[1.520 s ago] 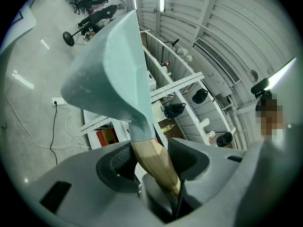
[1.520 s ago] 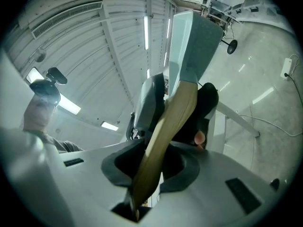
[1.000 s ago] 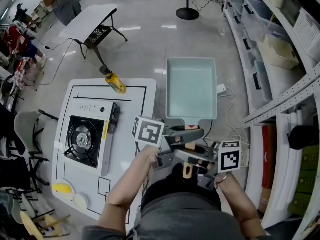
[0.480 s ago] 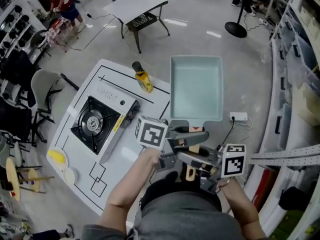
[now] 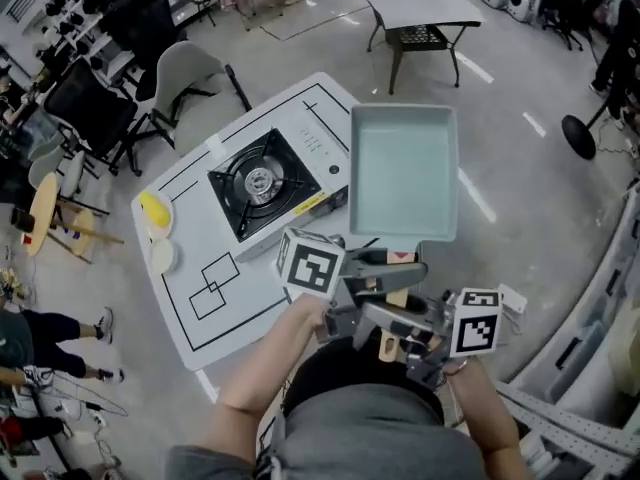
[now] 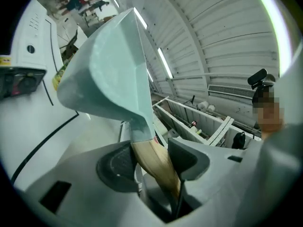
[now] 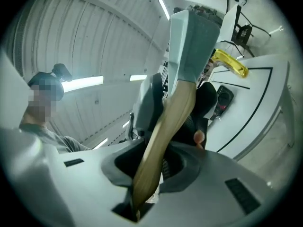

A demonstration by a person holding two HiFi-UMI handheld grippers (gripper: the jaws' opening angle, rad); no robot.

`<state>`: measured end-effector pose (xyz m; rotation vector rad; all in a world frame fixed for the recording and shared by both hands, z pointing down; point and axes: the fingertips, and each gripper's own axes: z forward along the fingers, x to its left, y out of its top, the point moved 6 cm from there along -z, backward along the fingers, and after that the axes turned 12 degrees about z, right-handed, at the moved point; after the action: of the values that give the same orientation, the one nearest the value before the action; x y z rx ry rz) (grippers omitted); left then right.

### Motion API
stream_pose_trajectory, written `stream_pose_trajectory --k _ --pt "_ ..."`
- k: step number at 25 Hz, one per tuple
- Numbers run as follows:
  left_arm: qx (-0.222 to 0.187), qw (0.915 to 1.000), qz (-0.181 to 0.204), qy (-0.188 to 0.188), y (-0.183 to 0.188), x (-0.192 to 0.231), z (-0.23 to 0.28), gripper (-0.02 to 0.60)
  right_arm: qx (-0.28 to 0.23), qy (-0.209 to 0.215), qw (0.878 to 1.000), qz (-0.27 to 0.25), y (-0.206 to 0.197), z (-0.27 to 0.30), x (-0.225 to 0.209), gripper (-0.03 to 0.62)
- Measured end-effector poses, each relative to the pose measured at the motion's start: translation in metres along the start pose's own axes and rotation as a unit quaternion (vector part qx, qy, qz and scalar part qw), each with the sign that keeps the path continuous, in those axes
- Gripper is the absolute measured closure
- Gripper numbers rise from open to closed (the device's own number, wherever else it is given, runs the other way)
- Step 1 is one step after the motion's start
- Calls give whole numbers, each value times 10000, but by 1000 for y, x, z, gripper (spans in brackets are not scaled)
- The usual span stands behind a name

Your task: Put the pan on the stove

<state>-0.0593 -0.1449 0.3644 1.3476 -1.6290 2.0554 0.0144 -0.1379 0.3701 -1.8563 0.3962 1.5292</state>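
Observation:
A pale teal rectangular pan (image 5: 405, 173) hangs level in the air, its near-left corner over the edge of the white table (image 5: 200, 268). Both grippers hold its wooden handle (image 5: 392, 303). My left gripper (image 5: 392, 266) is shut on the handle close to the pan, and my right gripper (image 5: 400, 323) is shut on it nearer the end. The black gas stove (image 5: 262, 183) stands on the table just left of the pan. The left gripper view has the handle (image 6: 154, 162) between the jaws below the pan (image 6: 109, 74). In the right gripper view the handle (image 7: 165, 136) runs up to the pan (image 7: 191, 46).
A yellow item (image 5: 153, 210) and a small white dish (image 5: 162, 256) lie at the table's left end. Chairs (image 5: 195, 73) stand beyond the table and a second table (image 5: 420, 3) at the top. A yellow bottle (image 7: 229, 63) shows in the right gripper view.
The view has swung round: the table and stove have shifted from the left to just beside the pan. Both grippers keep their hold on the handle.

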Motion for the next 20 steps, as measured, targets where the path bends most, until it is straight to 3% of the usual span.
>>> stream_pose_trajectory --k 5,12,20 --pt "-709 9952 -38 672 -8 6 -48 394 866 300 9957 166 -9 35 -10 505" --pt "-1457 9796 -165 1371 -15 12 -112 394 1683 588 9830 441 -17 87 -21 510" --pt "-2033 9634 -269 1726 -8 27 -154 394 2203 666 9712 625 -10 127 -35 511"
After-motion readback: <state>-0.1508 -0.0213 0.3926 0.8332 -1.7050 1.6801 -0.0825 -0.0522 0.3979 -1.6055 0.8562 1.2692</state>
